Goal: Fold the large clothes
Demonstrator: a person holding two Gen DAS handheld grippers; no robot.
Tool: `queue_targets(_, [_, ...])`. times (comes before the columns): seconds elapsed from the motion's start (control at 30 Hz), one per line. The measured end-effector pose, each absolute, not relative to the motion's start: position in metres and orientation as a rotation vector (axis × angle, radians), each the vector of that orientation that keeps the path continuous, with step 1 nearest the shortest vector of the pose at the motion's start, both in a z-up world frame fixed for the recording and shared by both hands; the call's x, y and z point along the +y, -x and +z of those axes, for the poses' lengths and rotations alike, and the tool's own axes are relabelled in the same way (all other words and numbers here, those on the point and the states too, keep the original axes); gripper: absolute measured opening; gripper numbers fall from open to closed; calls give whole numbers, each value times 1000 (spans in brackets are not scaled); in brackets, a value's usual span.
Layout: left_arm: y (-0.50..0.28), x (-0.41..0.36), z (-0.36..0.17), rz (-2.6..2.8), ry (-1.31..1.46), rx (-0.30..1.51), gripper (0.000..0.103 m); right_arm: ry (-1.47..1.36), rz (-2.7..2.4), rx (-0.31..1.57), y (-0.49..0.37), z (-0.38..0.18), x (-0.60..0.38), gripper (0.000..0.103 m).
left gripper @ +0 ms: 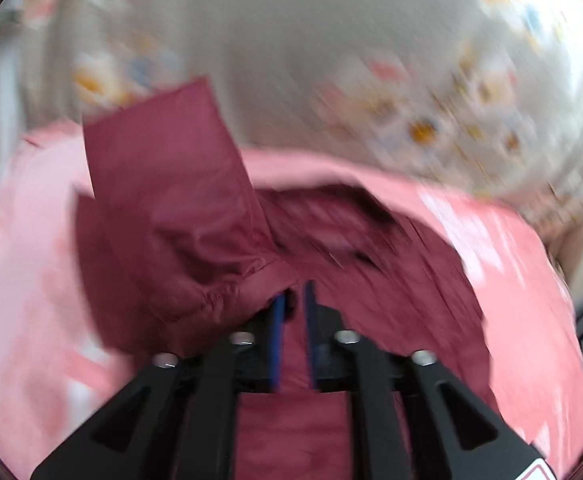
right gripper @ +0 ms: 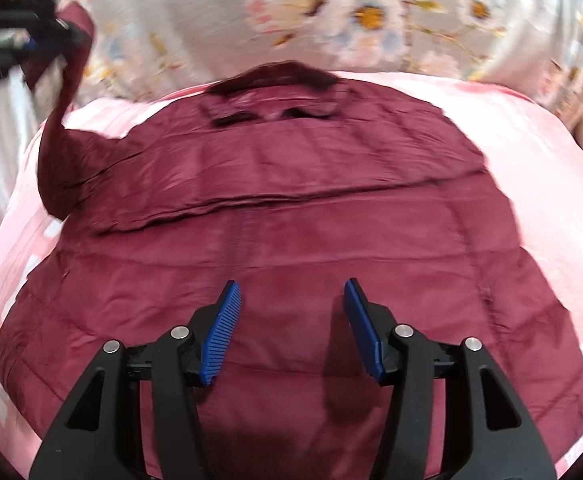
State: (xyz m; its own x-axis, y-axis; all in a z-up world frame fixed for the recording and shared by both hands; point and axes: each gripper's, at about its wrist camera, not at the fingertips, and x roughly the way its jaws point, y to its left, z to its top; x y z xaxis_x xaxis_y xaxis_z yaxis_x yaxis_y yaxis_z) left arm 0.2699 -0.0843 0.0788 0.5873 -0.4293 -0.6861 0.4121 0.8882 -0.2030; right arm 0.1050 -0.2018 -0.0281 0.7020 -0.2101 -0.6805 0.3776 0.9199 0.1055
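Item: one large maroon quilted jacket of thin, soft padded fabric, lying back-up and spread flat on a pink bedsheet, dark collar at the far end. Beyond it lies a white floral-print quilt.

Handling, by judgement: light for its bulk, limp, with no stiffness of its own; any lifted part droops and drags the rest. The smooth shell looks somewhat slippery, so thick stitched parts such as cuff, hem or shoulder seam are the surest holds. Not fragile.

Left gripper: blue pads clenched nearly together on the gathered cuff end of the jacket's sleeve, which is raised off the bed and hangs in folds; the picture is motion-blurred.

Right gripper: released, blue pads wide apart, holding nothing, above the jacket's lower back; contact with the cloth cannot be told.

Containers: none in view; nothing holds anything beyond the bed bearing the jacket.
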Motion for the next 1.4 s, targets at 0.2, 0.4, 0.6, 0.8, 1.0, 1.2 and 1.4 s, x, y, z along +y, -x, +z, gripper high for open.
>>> queue_targets(0.2, [-246,-98,17,-551,79,937,53,-268,-372,704,-86,-20,-230,57])
queue_targets(0.4, [-243,-5,15,-438,237,888,63,-322,-261,640,-113,10,-235,70])
queue_targets(0.6, [-269,61,-26,-257,309,976,63,-416,-196,679,-176,4,-241,78])
queue_targets(0.8, [-271,86,-52,-226,340,1008,63,-441,-172,776,-217,-20,-238,55])
queue_targets(1.0, [-275,96,-44,-259,386,1008,63,-382,-180,689,-219,23,-248,5])
queue_targets(1.2, [-303,92,-23,-288,438,998,63,-211,-357,515,-207,99,-289,4])
queue_targets(1.4, [-335,65,-11,-304,422,1005,63,-214,-423,638,-211,50,-332,5])
